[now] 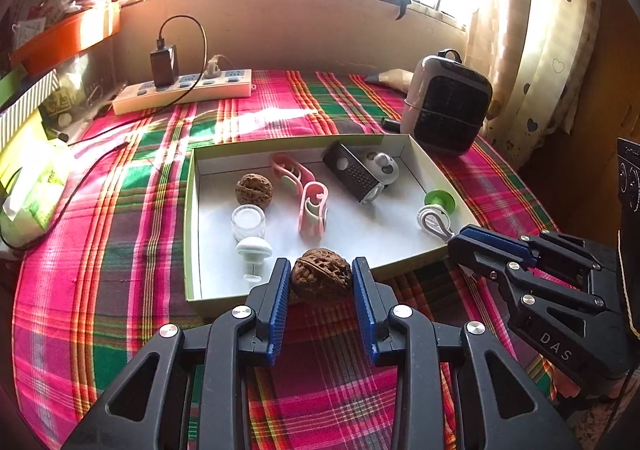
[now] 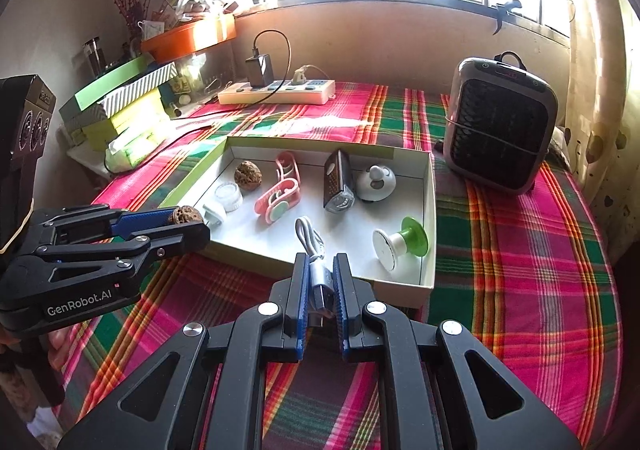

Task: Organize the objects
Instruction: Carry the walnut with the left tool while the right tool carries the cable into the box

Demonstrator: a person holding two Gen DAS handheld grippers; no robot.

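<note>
Blue-padded left gripper (image 1: 321, 279) fingers clamp walnut (image 1: 321, 278) | right gripper (image 2: 321, 282) fingers pinch white cable (image 2: 316, 250)

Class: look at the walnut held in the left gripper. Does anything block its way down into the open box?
Nothing visible does. The walnut in the left gripper hangs at the box's near rim, with bare floor just beyond.
</note>
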